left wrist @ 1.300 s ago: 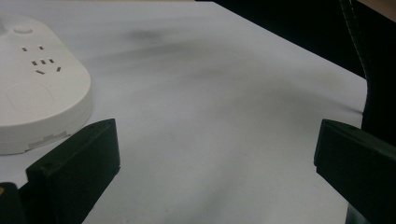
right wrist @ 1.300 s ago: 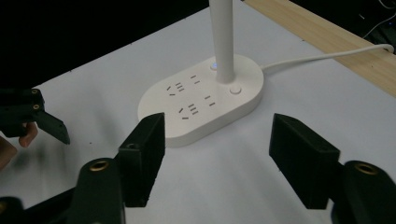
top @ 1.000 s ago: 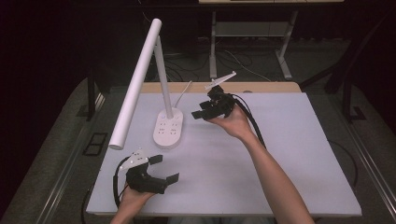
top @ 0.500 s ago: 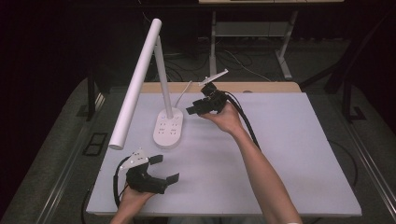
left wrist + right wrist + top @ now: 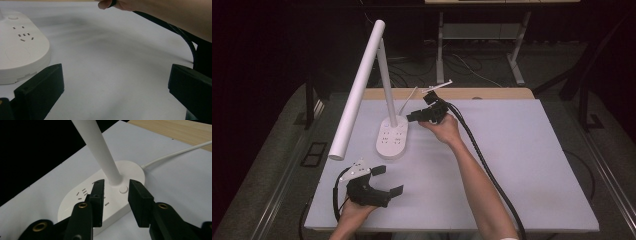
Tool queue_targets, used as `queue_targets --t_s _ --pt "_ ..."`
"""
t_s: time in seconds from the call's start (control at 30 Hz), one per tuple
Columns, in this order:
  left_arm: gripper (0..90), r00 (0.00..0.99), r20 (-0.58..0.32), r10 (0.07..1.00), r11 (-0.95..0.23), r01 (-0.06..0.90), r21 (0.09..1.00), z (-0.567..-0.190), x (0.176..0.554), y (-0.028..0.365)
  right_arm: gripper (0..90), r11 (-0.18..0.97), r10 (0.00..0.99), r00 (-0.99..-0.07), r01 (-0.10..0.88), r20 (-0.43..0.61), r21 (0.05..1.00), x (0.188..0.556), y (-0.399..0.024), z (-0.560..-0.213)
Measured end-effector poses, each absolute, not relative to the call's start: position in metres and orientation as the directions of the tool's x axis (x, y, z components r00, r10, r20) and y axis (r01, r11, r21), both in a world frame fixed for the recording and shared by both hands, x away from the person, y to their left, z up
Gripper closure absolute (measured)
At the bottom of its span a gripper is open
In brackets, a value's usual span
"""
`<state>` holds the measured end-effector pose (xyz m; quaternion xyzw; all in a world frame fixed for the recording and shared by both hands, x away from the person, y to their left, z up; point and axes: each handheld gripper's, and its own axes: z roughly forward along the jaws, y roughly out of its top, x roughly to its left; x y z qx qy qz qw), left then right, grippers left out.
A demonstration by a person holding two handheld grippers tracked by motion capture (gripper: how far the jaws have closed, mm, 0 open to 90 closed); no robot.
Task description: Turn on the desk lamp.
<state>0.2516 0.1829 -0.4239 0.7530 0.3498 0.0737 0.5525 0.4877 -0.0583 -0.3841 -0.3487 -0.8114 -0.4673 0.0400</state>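
A white desk lamp stands at the table's back left. Its oval base point(image 5: 392, 142) carries sockets, a thin stem point(image 5: 386, 85) and a long tube head point(image 5: 357, 90) that slopes down to the left. My right gripper point(image 5: 411, 117) hovers just right of the stem over the base. In the right gripper view the right gripper point(image 5: 116, 185) is open by a narrow gap, with nothing between the jaws, right above the round button point(image 5: 123, 189). My left gripper point(image 5: 389, 180) rests near the front left, wide open and empty. The left gripper view has the base point(image 5: 20, 47) at its left.
A white mat point(image 5: 522, 150) covers the table, and a wooden strip point(image 5: 492, 93) runs along the back edge. The lamp's white cord point(image 5: 409, 100) trails off the back. The right gripper's black cable point(image 5: 487, 170) lies along the person's forearm. Dark floor and desk legs lie beyond.
My right gripper has moved left and a little down, closing in on the lamp's base by the stem. The left gripper has stayed where it was.
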Motion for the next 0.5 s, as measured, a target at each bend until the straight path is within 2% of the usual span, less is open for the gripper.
queue_targets --t_s 0.4,0.5 --pt "0.0 0.75 -0.275 0.601 -0.15 0.444 0.883 -0.424 0.253 0.183 78.9 0.303 0.533 -0.735 0.628 0.419 0.717 0.497 -0.048 -0.4" --pt "0.0 0.751 -0.278 0.599 -0.148 0.445 0.883 -0.424 0.253 0.182 84.5 0.32 0.534 -0.741 0.624 0.408 0.713 0.499 -0.04 -0.404"
